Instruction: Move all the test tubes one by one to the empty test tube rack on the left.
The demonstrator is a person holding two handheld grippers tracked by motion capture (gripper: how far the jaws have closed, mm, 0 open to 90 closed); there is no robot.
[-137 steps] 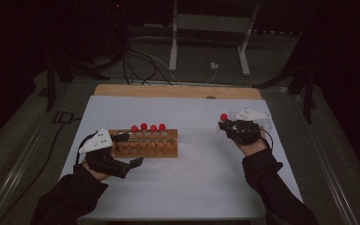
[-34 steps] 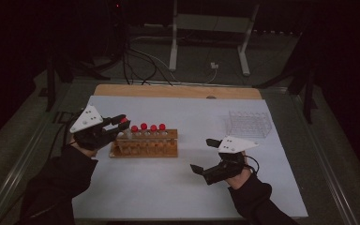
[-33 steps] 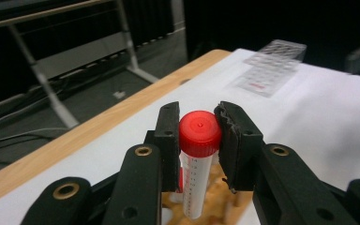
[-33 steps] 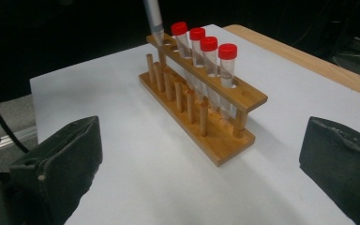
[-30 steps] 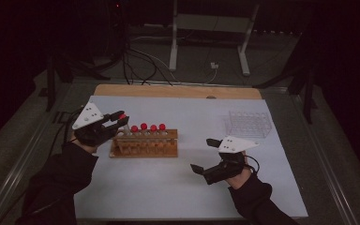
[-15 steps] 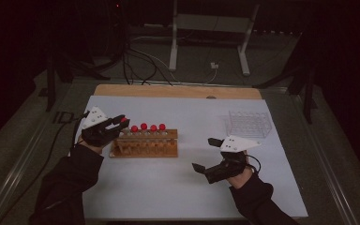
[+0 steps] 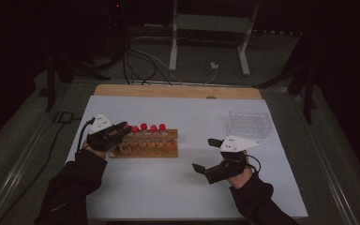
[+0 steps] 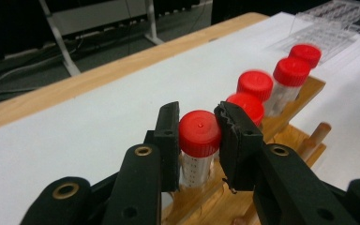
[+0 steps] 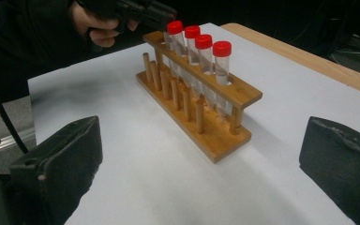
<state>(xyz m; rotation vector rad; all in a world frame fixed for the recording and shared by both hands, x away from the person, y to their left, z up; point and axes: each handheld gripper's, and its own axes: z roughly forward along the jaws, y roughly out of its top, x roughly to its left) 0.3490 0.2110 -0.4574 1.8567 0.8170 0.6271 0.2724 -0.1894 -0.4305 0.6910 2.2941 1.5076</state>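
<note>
The held item is a clear plastic test tube (image 8: 198, 159) with a red screw cap and printed graduation marks down its wall; it stands upright at the left end of the wooden test-tube rack (image 7: 145, 144), first in a row of five red-capped tubes; the other four tubes (image 8: 281, 82) stand behind it along the same top bar.

The left gripper (image 8: 198, 136) is clamped on this tube; its two black jaws press on opposite sides of the red cap, one pad on each side, with the tube body hanging between them into the rack hole; in the high view this gripper (image 7: 122, 129) sits over the rack's left end.

The right gripper (image 7: 204, 157) rests apart from the rack, on the white table cover (image 7: 178, 197) to the rack's right; its jaws stand wide and hold nothing; in the right gripper view the rack lies well ahead, between the two jaws.

A clear plastic grid rack (image 7: 249, 124) stands near the far right corner of the cover, well apart from the wooden rack.
</note>
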